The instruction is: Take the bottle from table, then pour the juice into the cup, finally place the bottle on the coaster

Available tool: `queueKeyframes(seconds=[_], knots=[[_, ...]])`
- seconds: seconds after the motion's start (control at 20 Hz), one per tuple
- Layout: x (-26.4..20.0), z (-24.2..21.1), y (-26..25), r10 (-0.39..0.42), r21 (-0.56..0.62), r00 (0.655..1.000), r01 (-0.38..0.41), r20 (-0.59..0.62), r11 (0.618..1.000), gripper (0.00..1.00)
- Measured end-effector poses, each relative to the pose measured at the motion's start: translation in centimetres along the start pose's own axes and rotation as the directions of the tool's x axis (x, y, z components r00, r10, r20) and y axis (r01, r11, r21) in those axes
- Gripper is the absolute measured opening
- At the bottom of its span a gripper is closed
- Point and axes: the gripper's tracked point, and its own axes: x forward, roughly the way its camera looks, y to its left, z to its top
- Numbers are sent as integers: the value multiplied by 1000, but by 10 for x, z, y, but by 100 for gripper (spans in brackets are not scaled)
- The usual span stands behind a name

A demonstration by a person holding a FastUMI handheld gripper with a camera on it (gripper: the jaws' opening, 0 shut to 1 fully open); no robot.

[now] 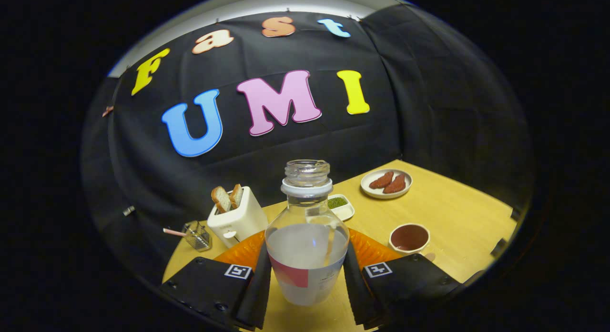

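Note:
A clear glass bottle [307, 236] with no cap stands between my fingers, holding pale cloudy juice up to about its shoulder. My gripper [307, 253] is shut on the bottle, one finger pressing on each side of its body. Right behind the bottle lies an orange ribbed coaster [238, 253], showing on both sides past the fingers. The cup [409, 237], white outside and dark brown inside, stands on the wooden table [457, 217] just ahead of the right finger. The frame does not tell whether the bottle's base touches the table.
A white toaster [237, 216] with two bread slices stands beyond the left finger, with a small glass holder [197, 235] to its left. Beyond the bottle are a small dish of green bits [340, 206] and a plate [386, 183] with red pieces. The booth's wall closes off the back.

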Motion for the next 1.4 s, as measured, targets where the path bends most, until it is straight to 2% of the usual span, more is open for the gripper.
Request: queueKeyframes(seconds=[0.15,0.4,0.55,0.8,0.95,1.25,1.4], knots=[[12,5,20,45,-115,997,-37,62,993,71],[45,5,41,70,-292,990,-31,126,956,71],[72,3,46,83,-301,987,-38,141,953,71],[125,-10,22,-2,-303,989,47,149,952,71],[156,-28,14,-22,-320,991,65,135,945,72],[183,-63,16,3,-314,997,23,81,949,73],[189,-69,13,-2,-265,997,21,73,964,74]])
